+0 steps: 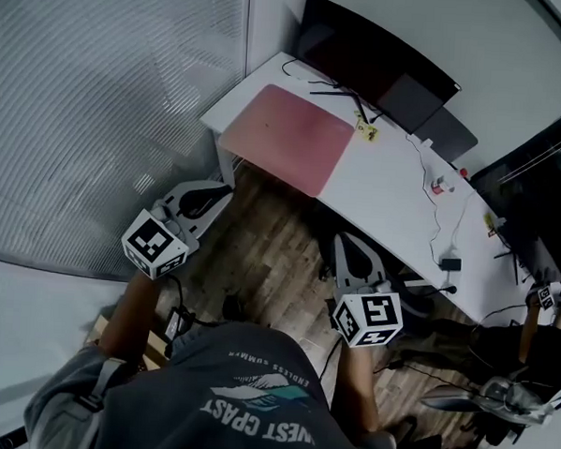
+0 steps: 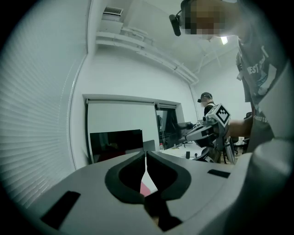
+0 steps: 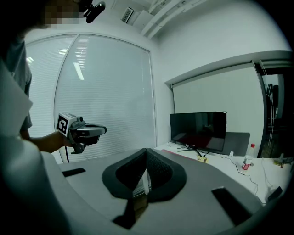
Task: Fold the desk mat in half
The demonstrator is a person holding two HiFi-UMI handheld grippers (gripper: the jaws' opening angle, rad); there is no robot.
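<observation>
The room is a corner with white blinds on one side and a long white desk over a wooden floor. The desk mat is pink and lies flat at the left end of the desk, in front of a dark screen. Its near edge lies along the desk's front edge. The left gripper and the right gripper are both out over the floor, apart from the desk. Each one has its jaws closed together with nothing in them. The mat looks thin and bendy, so it will likely be light and flop over easily, but it may slide on the smooth desk. A good place to grab looks like the two near corners, one for each gripper, then lift and lay them over onto the far edge. The jaws would have to open first. Some things are hard to see. The left gripper view shows only a tiny pink bit of the mat past the jaws, and the right gripper view shows it as a thin strip. I cannot tell how thick the mat is, or if the foot of the screen and a black cord touch its far edge. The little things farther along the desk are too small and dim to name.
</observation>
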